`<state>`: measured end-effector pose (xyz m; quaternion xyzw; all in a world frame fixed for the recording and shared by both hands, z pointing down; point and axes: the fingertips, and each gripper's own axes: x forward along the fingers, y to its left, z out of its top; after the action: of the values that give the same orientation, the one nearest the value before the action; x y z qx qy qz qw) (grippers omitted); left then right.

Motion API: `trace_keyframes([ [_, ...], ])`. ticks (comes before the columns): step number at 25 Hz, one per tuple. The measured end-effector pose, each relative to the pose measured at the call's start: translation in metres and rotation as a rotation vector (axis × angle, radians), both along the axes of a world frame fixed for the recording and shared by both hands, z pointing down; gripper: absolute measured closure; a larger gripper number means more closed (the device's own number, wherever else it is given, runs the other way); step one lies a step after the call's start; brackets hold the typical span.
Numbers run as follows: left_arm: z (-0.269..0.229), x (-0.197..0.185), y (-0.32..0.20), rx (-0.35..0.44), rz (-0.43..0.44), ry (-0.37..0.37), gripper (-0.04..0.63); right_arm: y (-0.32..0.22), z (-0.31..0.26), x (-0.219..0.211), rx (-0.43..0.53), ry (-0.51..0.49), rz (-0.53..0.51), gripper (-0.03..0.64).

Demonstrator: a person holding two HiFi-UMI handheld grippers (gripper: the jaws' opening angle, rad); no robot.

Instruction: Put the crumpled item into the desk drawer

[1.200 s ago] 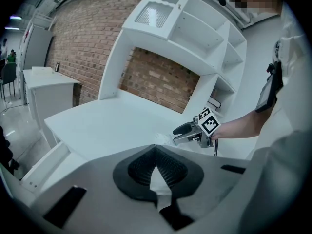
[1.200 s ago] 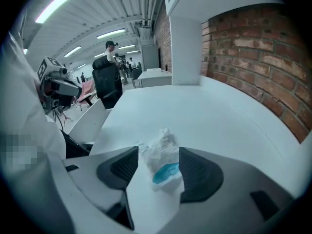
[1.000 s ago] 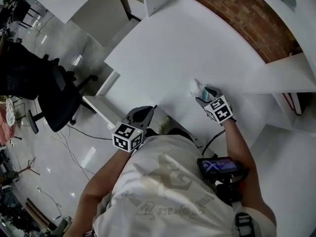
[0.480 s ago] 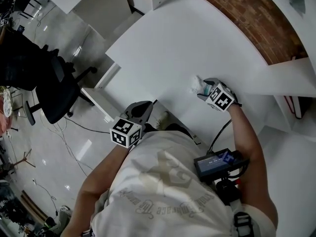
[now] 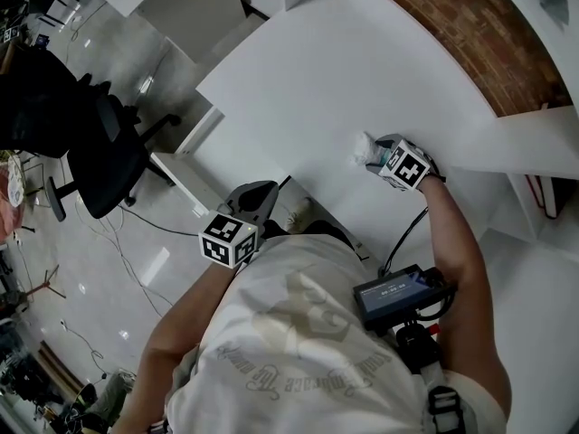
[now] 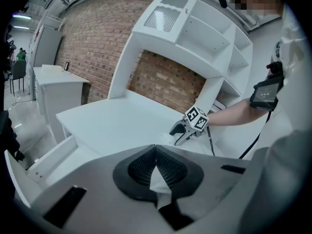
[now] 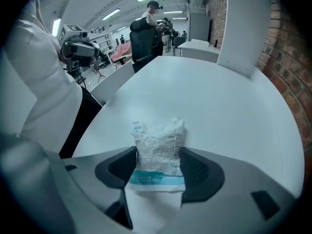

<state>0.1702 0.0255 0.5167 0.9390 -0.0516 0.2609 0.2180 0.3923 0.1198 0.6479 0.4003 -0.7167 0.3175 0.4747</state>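
Note:
The crumpled item [image 7: 158, 145], a white wrapper with a teal band, lies on the white desk [image 5: 344, 70] near its right end. My right gripper [image 7: 157, 162] is open, with a pad on each side of the wrapper, close against it. From the head view the right gripper [image 5: 369, 156] sits at the crumpled item [image 5: 364, 146]. My left gripper [image 5: 262, 195] hovers shut and empty by the desk's front edge, above the pulled-out drawer [image 5: 181, 181]. In the left gripper view its jaws [image 6: 156, 152] meet at the tips, and the drawer [image 6: 48, 160] shows at lower left.
A black office chair [image 5: 99, 161] stands on the floor left of the drawer. A brick wall [image 5: 452, 34] backs the desk, and a white shelf unit [image 5: 534, 143] rises at its right end. Cables trail over the floor [image 5: 136, 269].
My right gripper has slid forward over the desk so the crumpled item now sits between its jaws. The left gripper has stayed about where it was.

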Motion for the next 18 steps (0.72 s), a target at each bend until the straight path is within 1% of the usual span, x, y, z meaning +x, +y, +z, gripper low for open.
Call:
trace_keyframes([
  [3, -0.0001, 0.0009, 0.0021, 0.002, 0.007, -0.001, 0.574, -0.0022, 0.0013, 0.0017, -0.013, 0.000, 0.007, 0.330],
  [7, 0.0004, 0.0001, 0.0032, 0.002, 0.014, -0.001, 0.574, -0.0001, 0.0019, 0.0031, -0.031, 0.033, -0.006, 0.353],
  [13, 0.0012, -0.0059, -0.0011, 0.010, 0.002, -0.005, 0.574, -0.0068, -0.0010, -0.0032, -0.011, 0.039, -0.001, 0.385],
  [18, 0.0009, -0.0055, -0.0010, 0.007, 0.005, -0.003, 0.574, -0.0057, -0.0060, -0.0017, 0.004, 0.037, 0.030, 0.403],
])
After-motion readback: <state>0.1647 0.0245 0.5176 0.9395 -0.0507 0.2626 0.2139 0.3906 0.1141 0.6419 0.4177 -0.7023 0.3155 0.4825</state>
